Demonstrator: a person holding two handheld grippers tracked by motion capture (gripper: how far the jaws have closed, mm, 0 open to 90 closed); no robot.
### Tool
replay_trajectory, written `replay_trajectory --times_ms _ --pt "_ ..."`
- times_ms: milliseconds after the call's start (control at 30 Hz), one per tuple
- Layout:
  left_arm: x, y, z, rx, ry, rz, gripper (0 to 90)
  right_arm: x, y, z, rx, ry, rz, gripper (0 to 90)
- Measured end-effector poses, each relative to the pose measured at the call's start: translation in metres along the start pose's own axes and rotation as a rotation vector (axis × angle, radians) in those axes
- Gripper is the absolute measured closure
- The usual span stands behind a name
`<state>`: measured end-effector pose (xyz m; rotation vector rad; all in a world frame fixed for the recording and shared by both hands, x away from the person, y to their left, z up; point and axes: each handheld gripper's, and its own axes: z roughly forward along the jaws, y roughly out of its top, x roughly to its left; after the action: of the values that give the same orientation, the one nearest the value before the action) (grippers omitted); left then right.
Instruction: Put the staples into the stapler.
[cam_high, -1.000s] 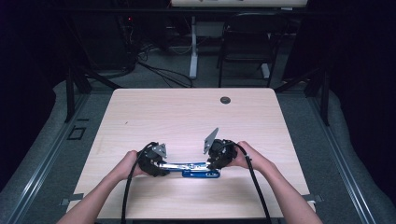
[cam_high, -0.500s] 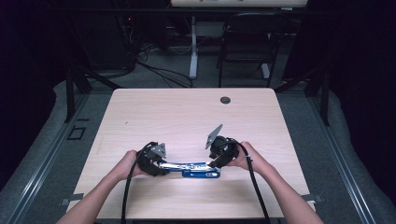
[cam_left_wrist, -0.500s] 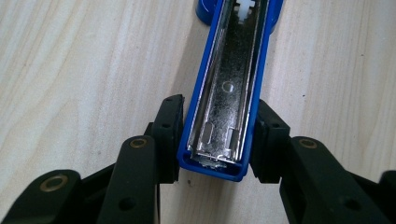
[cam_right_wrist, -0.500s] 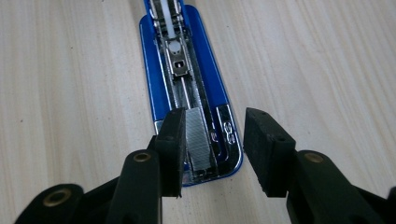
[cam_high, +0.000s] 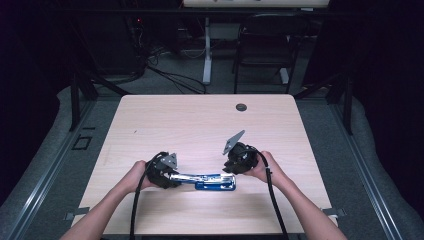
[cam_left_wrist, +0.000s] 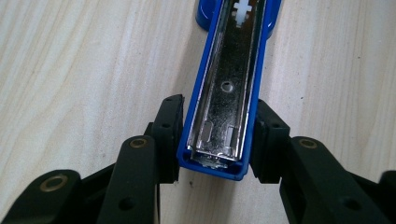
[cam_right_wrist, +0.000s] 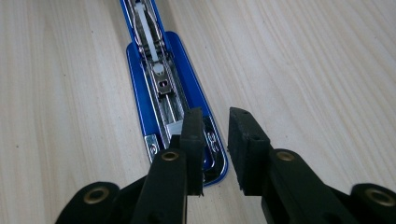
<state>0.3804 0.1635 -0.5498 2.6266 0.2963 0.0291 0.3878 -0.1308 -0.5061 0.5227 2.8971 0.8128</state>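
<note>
Your left gripper (cam_left_wrist: 212, 140) has its jaws clamped on the two blue sides of the stapler's (cam_high: 202, 180) opened top arm (cam_left_wrist: 229, 88), right at its free end, so the shiny channel runs straight ahead from between them toward the hinge. That hold looks no different from a second ago, and the arm lies flat on the bench (cam_high: 200, 130).

Your right gripper (cam_right_wrist: 215, 140) is where the change is: its jaws have just been closing, yet they stand a little apart with nothing gripped. One jaw sits in the metal magazine (cam_right_wrist: 161, 88) at the near end of the blue base (cam_right_wrist: 140, 74); the other hangs just outside the base over bare wood. The stapler itself lies where it did in the high view a second ago, stretched between your two hands.

So the magazine end looks not yet caught. Shift the right jaws sideways until they straddle the part you want before squeezing further.
</note>
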Motion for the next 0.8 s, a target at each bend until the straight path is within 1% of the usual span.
replay_trajectory --times_ms 200,533,800 --pt "-0.0005 0.0003 -0.0011 -0.001 0.003 0.003 61.0 0.0016 0.0009 -0.0018 -0.025 -0.008 0.02 81.1" --pt "-0.0003 0.0002 -0.0019 -0.004 0.0 0.011 61.1 0.0053 0.004 0.0014 -0.028 -0.013 0.026 79.0" --pt "-0.0017 0.0011 -0.0036 -0.004 0.011 0.015 61.2 0.0059 0.0052 0.0023 -0.035 -0.017 0.031 79.4"
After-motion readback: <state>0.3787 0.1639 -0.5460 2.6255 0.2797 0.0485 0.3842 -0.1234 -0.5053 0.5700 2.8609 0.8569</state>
